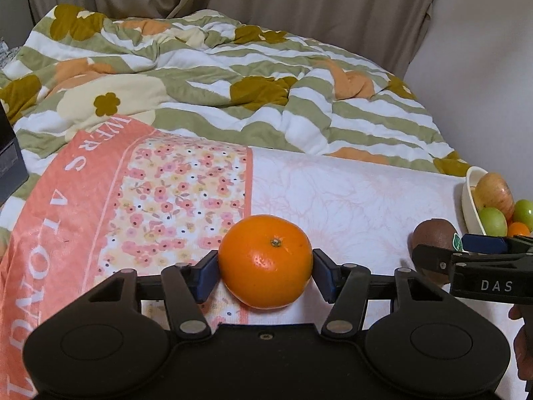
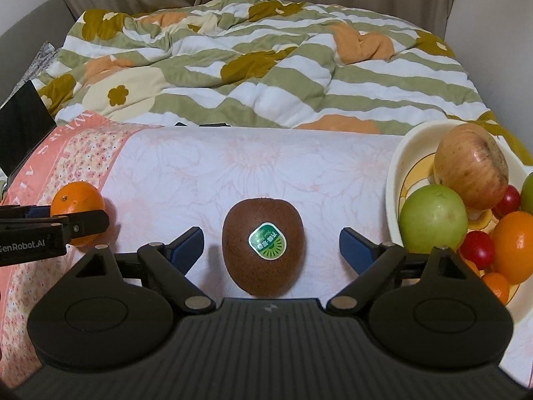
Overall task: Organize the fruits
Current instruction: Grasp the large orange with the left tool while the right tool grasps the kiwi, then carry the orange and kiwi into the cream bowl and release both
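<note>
The left gripper clamps the orange between its pads; the right gripper stands open around the kiwi. Next: close, then carry both to the bowl on its right.

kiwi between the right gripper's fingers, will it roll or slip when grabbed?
The kiwi is egg-shaped and lies on soft cloth, so it probably rocks rather than rolls far. Its skin looks fuzzy, so likely grippy, though the glossy sticker may be slicker. The right gripper stands open, clear of it.
</note>
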